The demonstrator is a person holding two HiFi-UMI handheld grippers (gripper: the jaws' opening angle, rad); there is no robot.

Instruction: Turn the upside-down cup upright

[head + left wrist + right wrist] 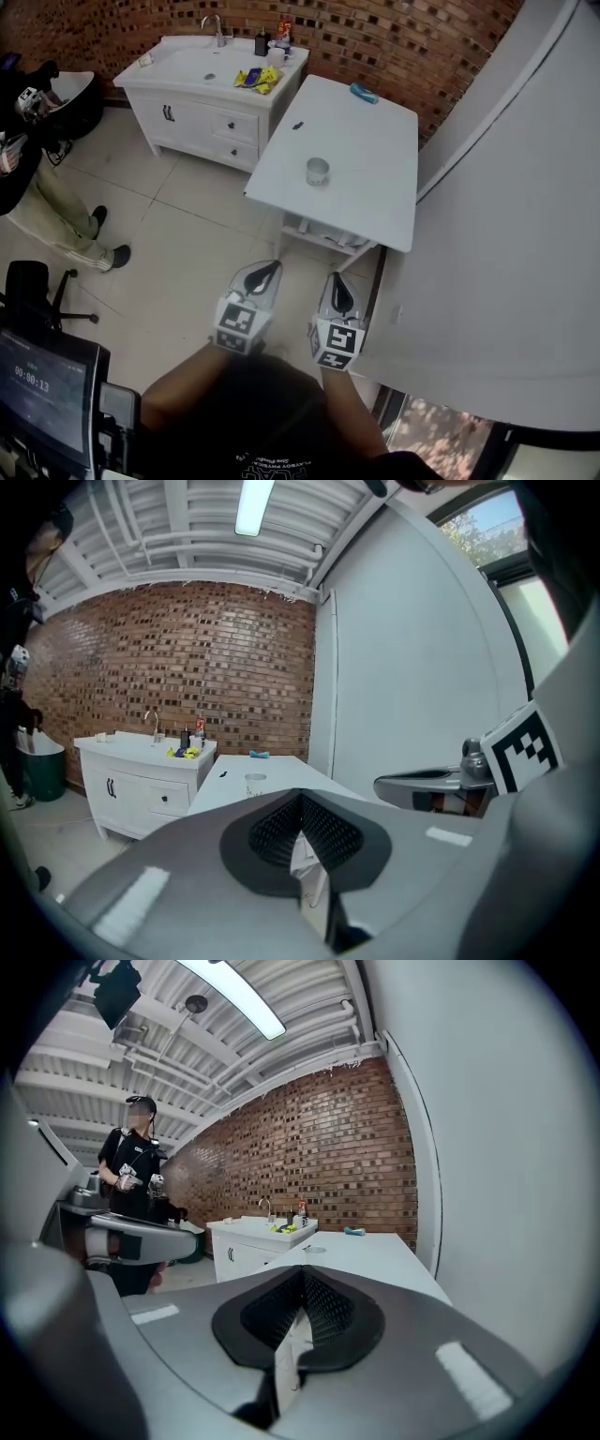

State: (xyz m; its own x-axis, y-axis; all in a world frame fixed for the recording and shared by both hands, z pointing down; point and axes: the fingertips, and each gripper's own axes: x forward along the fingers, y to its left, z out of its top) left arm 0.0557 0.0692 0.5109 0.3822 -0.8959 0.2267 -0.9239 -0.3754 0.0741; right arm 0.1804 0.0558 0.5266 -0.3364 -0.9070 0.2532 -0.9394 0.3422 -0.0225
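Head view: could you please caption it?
Shut, the left gripper and right gripper face a cup on a white table.

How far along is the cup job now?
Nothing looks done: the cup sits untouched on the table. Nothing is in hand: left gripper and right gripper are shut, empty, short of the table. Still to do: reach, grasp and turn the cup.
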